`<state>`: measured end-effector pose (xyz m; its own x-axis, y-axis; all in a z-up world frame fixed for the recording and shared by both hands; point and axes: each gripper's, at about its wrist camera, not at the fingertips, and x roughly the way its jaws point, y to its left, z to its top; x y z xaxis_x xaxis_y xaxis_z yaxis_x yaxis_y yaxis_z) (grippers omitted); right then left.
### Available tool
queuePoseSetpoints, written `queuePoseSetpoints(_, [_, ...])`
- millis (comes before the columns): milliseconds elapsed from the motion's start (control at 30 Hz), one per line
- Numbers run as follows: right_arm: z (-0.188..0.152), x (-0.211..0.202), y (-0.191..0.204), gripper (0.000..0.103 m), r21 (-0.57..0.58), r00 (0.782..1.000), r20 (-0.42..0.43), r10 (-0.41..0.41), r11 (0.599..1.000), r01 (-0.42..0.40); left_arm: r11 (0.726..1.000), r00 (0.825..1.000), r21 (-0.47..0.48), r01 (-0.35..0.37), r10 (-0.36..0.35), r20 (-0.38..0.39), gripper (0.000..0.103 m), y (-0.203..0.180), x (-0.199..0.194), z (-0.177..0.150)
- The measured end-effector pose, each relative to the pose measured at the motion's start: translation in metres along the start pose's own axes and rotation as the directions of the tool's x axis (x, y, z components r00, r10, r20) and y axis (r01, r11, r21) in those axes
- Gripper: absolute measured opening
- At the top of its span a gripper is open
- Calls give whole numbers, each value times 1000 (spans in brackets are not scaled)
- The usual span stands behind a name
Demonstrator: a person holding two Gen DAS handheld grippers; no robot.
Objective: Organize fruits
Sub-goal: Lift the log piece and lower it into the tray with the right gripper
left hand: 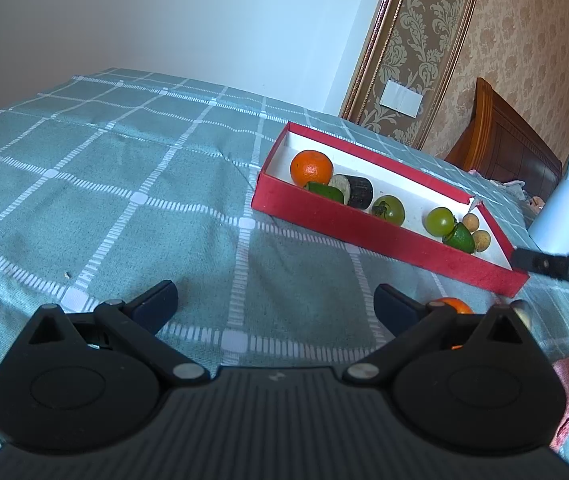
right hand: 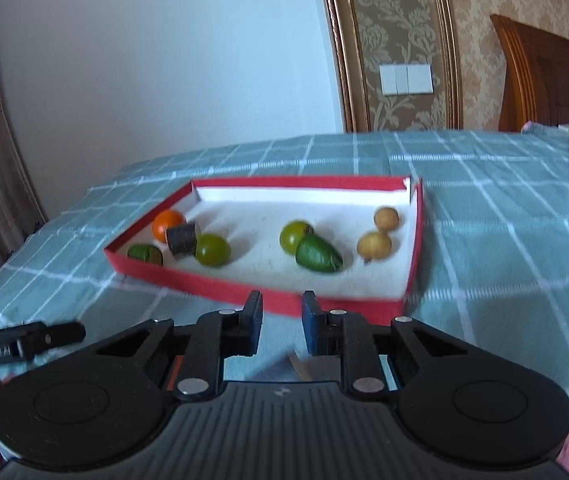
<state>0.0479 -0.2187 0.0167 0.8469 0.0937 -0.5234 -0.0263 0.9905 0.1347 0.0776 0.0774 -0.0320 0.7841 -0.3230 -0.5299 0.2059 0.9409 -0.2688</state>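
1. Red tray [left hand: 364, 229]: we are seeing it lying right of centre in the left wrist view and across the middle of the right wrist view [right hand: 220, 289], on the teal checked cloth [left hand: 124, 184] covering the counter.

2. Contents, as we are reading them in the right wrist view:
- orange [right hand: 167, 223] at the tray's left end, with a dark cylindrical piece [right hand: 182, 239] touching it;
- dark green piece [right hand: 145, 254] in the near-left corner;
- round green fruit [right hand: 213, 250] just beside the cylinder;
- second round green fruit [right hand: 294, 236] near centre, with a green pointed fruit [right hand: 318, 256] touching it;
- two tan round fruits [right hand: 386, 218] at the right end, close together.

3. Second orange [left hand: 452, 305]: we are finding it outside the tray, low right in the left wrist view, on the cloth and partly hidden behind the left gripper's right finger.

4. Left gripper [left hand: 275, 302]: we are noting its fingers spread wide over bare cloth, holding nothing.

5. Right gripper [right hand: 282, 322]: we are noting its fingers drawn close with a narrow gap, nothing between them, tips just before the tray's near wall.

6. White jug [left hand: 564, 208]: we are logging it at the right edge, beyond the tray.
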Motion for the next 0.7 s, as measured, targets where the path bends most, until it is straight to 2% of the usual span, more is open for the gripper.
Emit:
queuePoseSetpoints(100, [4,3,-1,21,-58,999,-36,15,998,-17,1000,1000,-5,4,-4,2,103,1,0,0])
queuePoseSetpoints(167, [-2,-4,-4,22,-86,999,-35,-5,996,2,1000,1000,-6,5,-5,3,103,1,-1,0])
queuePoseSetpoints(233, [-11,-12,-4,29,-156,999,-28,-33,987,28,1000,1000,-6,5,-5,3,103,1,-1,0])
queuePoseSetpoints(267, [-16,-15,-5,37,-178,999,-28,-47,983,41,1000,1000,-6,5,-5,3,103,1,-1,0])
queuePoseSetpoints(300, [-19,-17,-7,59,-185,998,-26,-53,982,47,1000,1000,-6,5,-5,3,103,1,-1,0])
queuePoseSetpoints(367, [-24,-19,-9,82,-195,999,-20,-47,980,42,1000,1000,-7,5,-5,3,103,1,-1,0])
queuePoseSetpoints(467, [-26,-16,-8,82,-204,999,-12,-52,978,48,1000,1000,-5,4,-4,2,103,1,-1,0])
queuePoseSetpoints(567, [-23,-6,-6,82,-192,999,-32,-21,981,14,1000,1000,-6,5,-4,2,103,1,-1,0])
queuePoseSetpoints(700, [-25,9,6,81,-260,999,-16,-45,965,40,1000,1000,-6,5,-5,3,103,1,-1,0])
